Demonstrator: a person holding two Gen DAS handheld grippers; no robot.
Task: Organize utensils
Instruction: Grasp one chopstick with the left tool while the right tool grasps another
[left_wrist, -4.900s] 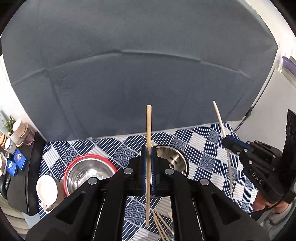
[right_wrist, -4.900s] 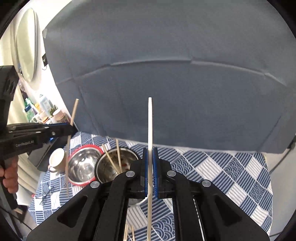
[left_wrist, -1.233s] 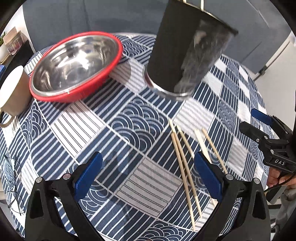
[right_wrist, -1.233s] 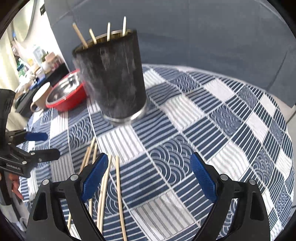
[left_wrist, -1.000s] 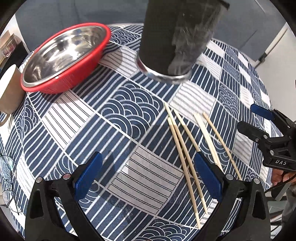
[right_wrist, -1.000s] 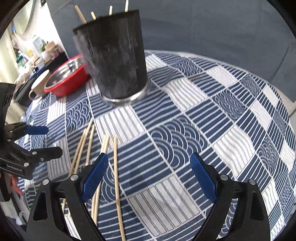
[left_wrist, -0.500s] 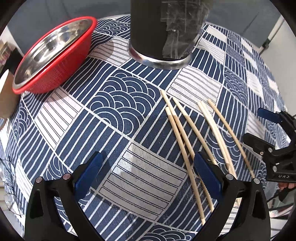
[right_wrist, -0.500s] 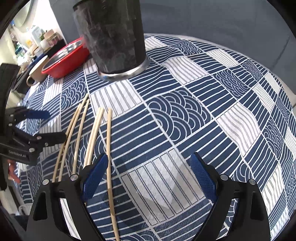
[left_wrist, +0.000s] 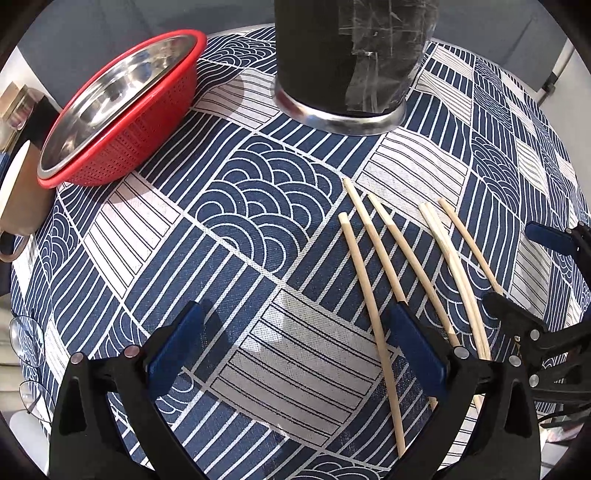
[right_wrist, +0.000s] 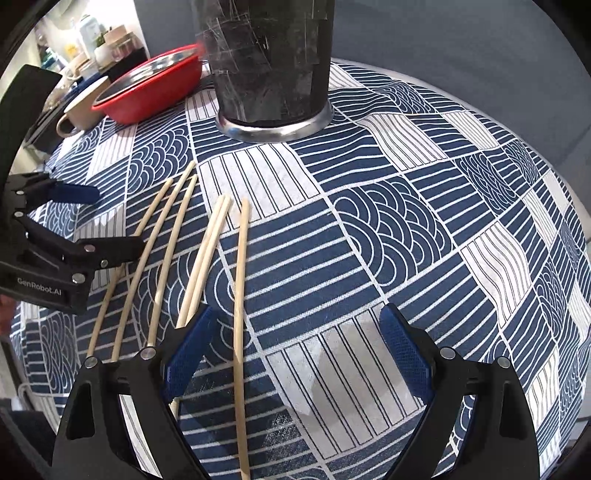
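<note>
Both jaws wide apart over loose chopsticks (left_wrist: 369, 302) (tablecloth (left_wrist: 258, 206))

The left claw (left_wrist: 295, 347) points steeply downward with its blue-padded jaws spread wide and nothing gripped between them. The right claw (right_wrist: 295, 350) is angled down likewise, its jaws also standing wide apart and empty. Each claw shows at the edge of the other's wrist view, side by side, near but not touching.
</note>
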